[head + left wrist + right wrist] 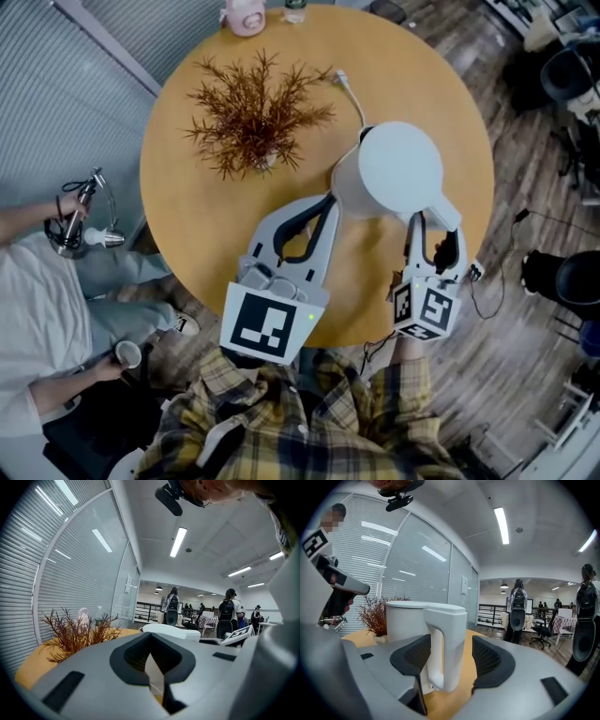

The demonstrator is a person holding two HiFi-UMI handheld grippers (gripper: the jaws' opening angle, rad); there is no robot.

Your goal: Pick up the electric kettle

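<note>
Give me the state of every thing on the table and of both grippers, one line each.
Kettle: upright on the table, lid shut.
Right gripper: open, jaws either side of the handle, not pressing it.
Left gripper: shut, empty.
Plug: lying loose on the table.
Plant: upright.

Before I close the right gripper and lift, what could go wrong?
The handle of the kettle stands between the right gripper's open jaws, nearer one pad; closing may twist the kettle. Its cord trails toward the dried plant and may drag on lifting. The left gripper sits close beside the kettle's side and could nudge it.
</note>
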